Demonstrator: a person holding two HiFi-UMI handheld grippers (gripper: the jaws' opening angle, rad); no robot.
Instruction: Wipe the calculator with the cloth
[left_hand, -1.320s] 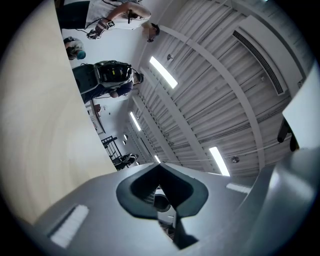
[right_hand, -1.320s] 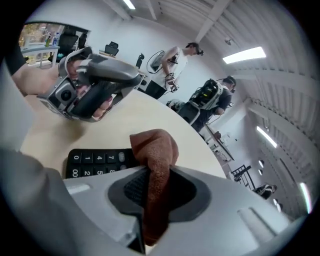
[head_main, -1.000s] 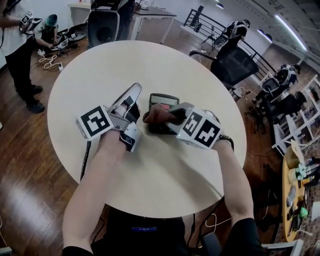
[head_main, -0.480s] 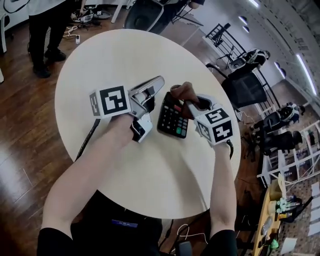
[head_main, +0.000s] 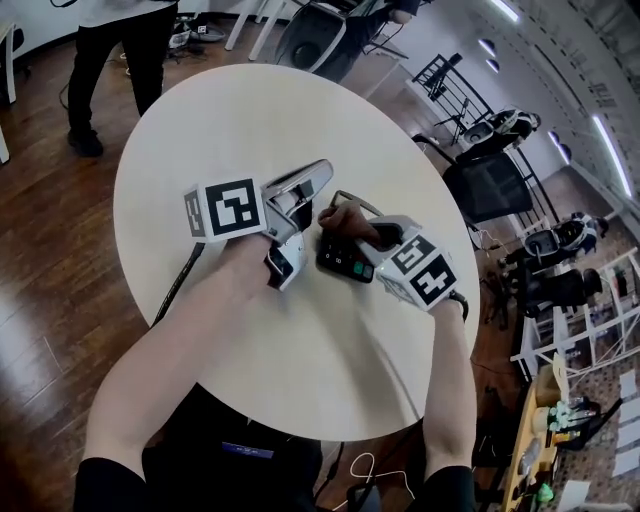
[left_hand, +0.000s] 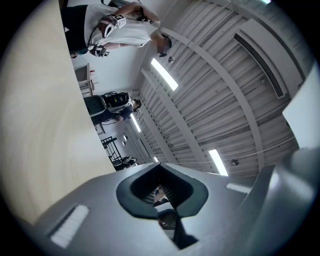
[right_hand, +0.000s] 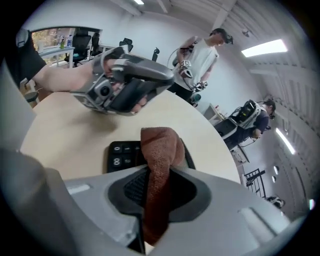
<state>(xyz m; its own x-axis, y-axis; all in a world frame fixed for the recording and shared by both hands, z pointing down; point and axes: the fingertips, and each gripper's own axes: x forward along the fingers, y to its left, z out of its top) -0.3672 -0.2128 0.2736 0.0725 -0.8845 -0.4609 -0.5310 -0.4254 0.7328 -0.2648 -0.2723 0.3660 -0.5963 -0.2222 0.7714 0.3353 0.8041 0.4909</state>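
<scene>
A dark calculator (head_main: 343, 262) lies on the round pale table (head_main: 250, 110); only its near end with the keys shows. My right gripper (head_main: 352, 236) is shut on a brown cloth (head_main: 344, 220), which rests on the calculator's middle. In the right gripper view the cloth (right_hand: 159, 150) hangs from the jaws of the right gripper (right_hand: 157, 189) over the keys of the calculator (right_hand: 121, 152). My left gripper (head_main: 318, 172) is just left of the calculator, tilted upward and shut on nothing. In its own view the left gripper (left_hand: 160, 172) faces the ceiling.
A person (head_main: 110, 40) stands beyond the table at top left. Office chairs (head_main: 490, 180) are to the right on the dark wood floor. A black cable (head_main: 175, 290) hangs over the table's left edge. My left gripper (right_hand: 125, 85) hovers over the calculator's far side.
The right gripper has dragged the cloth from the calculator's far end back toward me, covering the upper keys. The left gripper has stayed put.
</scene>
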